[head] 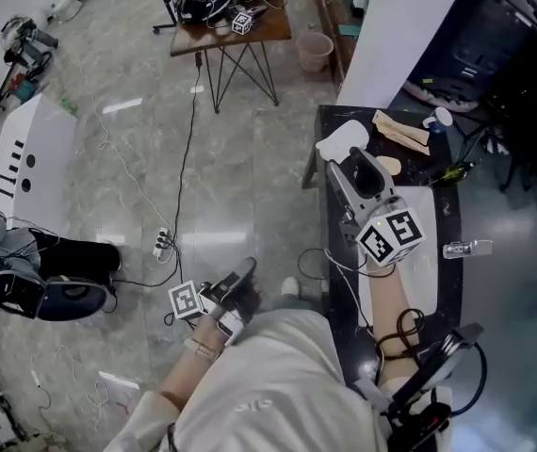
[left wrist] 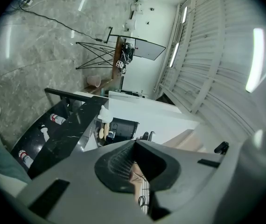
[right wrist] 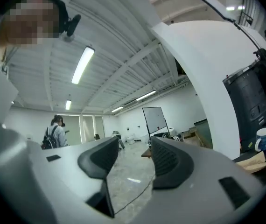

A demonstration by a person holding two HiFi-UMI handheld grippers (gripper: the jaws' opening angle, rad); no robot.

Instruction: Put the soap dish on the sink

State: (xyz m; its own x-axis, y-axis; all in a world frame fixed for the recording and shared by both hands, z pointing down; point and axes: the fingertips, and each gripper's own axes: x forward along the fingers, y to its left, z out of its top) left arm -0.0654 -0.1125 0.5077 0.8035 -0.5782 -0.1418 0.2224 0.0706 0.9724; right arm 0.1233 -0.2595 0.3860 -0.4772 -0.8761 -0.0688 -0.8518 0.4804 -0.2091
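A black counter runs along the right, and a white sink basin is set in it. At its far end lie a slatted wooden piece, a small pale oval and a white thing; I cannot tell which is the soap dish. My right gripper is held high over the counter's near side, pointing level across the room. Its jaws stand open with nothing between them. My left gripper hangs low over the floor beside my body. Its tips meet on nothing.
A small bottle lies on the counter's right edge and a white cup stands at the far end. Cables and a power strip cross the floor. A folding table and a pink bucket stand farther off.
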